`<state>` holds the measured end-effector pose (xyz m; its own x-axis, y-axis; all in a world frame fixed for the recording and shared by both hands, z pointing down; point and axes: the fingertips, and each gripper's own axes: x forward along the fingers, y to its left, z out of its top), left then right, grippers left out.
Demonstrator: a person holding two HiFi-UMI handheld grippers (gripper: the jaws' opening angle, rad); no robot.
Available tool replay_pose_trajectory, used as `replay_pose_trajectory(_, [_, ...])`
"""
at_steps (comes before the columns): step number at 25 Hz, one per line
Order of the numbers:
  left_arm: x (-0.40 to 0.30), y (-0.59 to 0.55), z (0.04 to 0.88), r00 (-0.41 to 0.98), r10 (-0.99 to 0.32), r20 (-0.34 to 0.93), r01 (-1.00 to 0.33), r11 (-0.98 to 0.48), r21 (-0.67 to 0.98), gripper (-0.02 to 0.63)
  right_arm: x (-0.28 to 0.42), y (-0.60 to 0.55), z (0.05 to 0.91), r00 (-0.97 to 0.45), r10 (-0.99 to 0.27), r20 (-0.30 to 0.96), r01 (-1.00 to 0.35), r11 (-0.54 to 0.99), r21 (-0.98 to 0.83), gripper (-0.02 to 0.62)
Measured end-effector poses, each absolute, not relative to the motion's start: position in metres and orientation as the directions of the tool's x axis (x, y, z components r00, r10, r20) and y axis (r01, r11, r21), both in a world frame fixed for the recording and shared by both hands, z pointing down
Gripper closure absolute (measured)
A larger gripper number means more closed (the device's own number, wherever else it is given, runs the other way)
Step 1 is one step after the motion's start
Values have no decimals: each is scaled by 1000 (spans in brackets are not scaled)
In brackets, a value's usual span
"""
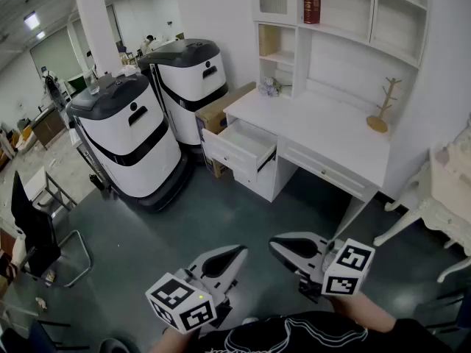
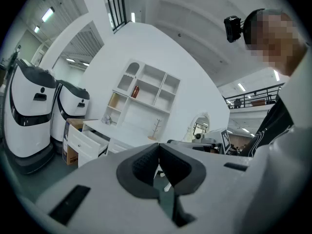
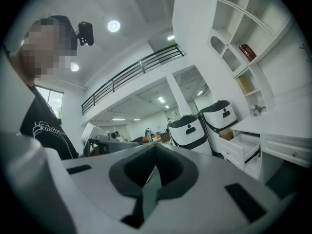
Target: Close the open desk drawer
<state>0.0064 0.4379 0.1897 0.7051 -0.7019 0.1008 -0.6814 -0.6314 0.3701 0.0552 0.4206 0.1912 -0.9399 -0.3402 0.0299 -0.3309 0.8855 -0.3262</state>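
**Head view.** The white desk [image 1: 324, 123] stands against the wall, well apart from both grippers. Its upper left drawer [image 1: 239, 145] is pulled well out, with the front panel facing the floor space beside the two white-and-black machines [image 1: 129, 134]. A cardboard box [image 1: 221, 107] sits just beside the desk on the drawer's side. The left gripper [image 1: 234, 254] and the right gripper [image 1: 283, 247] are held low in front of the person, tips angled toward each other. Neither is near the drawer. Judged from this, the closing push has not begun and the approach is the step in hand.

**Left gripper view.** The left gripper [image 2: 158, 152] has its pads pressed together with nothing between them. The drawer [image 2: 87, 141] shows at lower left, open, below the shelf unit.

**Right gripper view.** The right gripper [image 3: 155, 155] likewise has its jaws brought together and is empty. The drawer [image 3: 243, 147] shows at the right, open toward the machines.

**Procedure.**
1. Keep the jaws together, since a joined tip probably makes a firm pusher.
2. Bring one gripper to the middle of the front panel.
3. Push square to the panel, along the line of the slides. An off-centre push may skew the drawer and bind it.
4. Ease off as the panel nears the desk front, and keep clear of the box
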Motion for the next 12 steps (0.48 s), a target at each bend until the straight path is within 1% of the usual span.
replay_pose_trajectory(12, [-35, 442, 199, 704, -701, 111, -681, -623, 385, 601, 13, 426, 202, -931, -358, 71, -361, 871, -333, 589])
